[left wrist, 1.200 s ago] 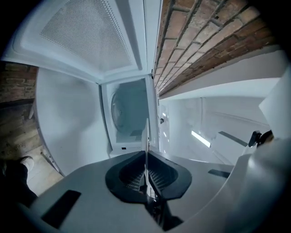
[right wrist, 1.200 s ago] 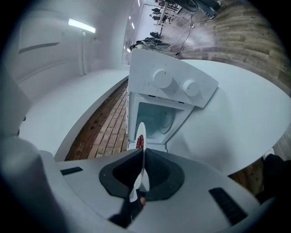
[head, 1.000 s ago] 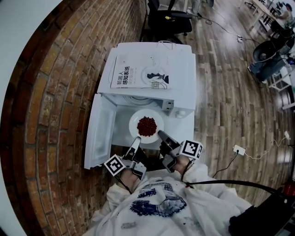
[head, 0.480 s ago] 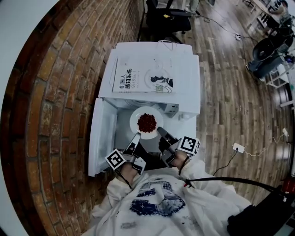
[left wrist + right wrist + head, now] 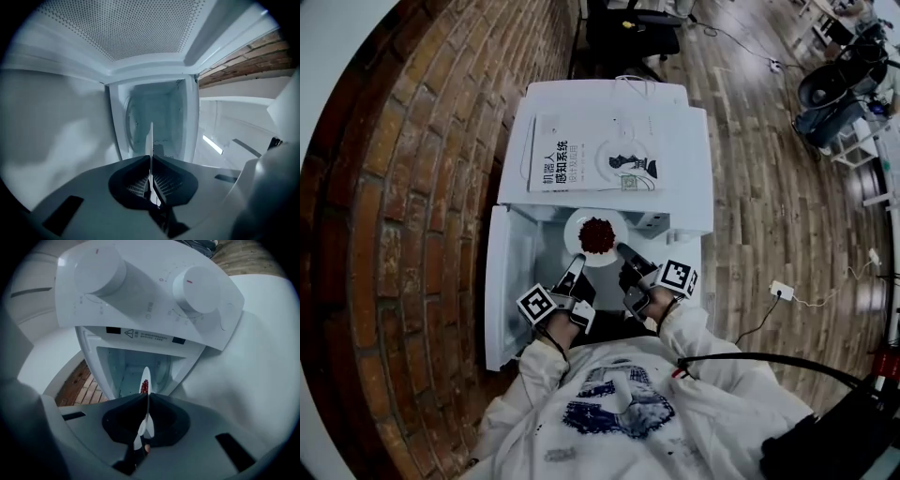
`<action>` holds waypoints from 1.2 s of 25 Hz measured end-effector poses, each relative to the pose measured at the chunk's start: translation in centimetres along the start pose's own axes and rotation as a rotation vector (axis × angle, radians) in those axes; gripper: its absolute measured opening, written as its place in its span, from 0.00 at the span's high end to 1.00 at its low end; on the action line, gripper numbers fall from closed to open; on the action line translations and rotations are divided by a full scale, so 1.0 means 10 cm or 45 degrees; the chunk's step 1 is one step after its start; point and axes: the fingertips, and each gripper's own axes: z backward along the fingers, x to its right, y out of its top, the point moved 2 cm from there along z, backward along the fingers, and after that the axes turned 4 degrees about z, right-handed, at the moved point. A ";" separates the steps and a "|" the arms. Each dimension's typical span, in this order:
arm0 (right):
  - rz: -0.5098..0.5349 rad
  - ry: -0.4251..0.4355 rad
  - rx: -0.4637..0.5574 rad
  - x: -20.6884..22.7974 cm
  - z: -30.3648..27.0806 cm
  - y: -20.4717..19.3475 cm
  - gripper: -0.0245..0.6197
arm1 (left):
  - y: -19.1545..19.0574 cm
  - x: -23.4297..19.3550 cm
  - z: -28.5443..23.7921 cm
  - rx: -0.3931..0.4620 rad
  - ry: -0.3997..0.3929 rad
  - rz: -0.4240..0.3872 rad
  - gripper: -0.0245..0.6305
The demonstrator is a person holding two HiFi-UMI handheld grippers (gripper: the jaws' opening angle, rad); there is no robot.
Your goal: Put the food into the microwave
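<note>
A white plate point(image 5: 596, 239) with a heap of red food point(image 5: 597, 234) is held level at the mouth of the white microwave point(image 5: 675, 141), its far edge under the top. My left gripper point(image 5: 577, 263) is shut on the plate's near left rim and my right gripper point(image 5: 624, 253) on its near right rim. The microwave door point(image 5: 502, 281) stands open to the left. In the left gripper view the plate point(image 5: 151, 140) shows edge-on between the jaws of the left gripper point(image 5: 151, 180), facing the cavity point(image 5: 159, 117). In the right gripper view the plate point(image 5: 145, 377) and food point(image 5: 145, 387) sit below two knobs point(image 5: 194, 284).
A book point(image 5: 591, 167) lies on top of the microwave. A brick wall point(image 5: 412, 187) runs along the left. An office chair point(image 5: 628, 28) stands behind the microwave, and a power strip point(image 5: 783, 291) with its cable lies on the wooden floor at right.
Both grippers have carried the plate forward, from in front of the open microwave to its mouth. The plate's far edge now sits under the top.
</note>
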 end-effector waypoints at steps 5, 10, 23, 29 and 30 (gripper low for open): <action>-0.009 -0.006 0.026 0.12 -0.16 0.05 0.93 | 0.12 -0.09 -0.13 -0.009 -0.004 -0.012 0.93; -0.026 -0.031 0.049 0.22 -0.24 0.08 0.93 | 0.18 -0.20 -0.19 -0.002 0.013 -0.006 0.93; -0.097 -0.079 0.089 0.41 -0.41 0.16 0.93 | 0.33 -0.39 -0.37 0.007 0.059 0.028 0.93; -0.100 -0.088 0.111 0.43 -0.46 0.22 0.93 | 0.41 -0.55 -0.40 0.000 0.124 -0.011 0.93; -0.098 -0.087 0.117 0.43 -0.47 0.23 0.93 | 0.42 -0.55 -0.42 0.003 0.120 -0.011 0.93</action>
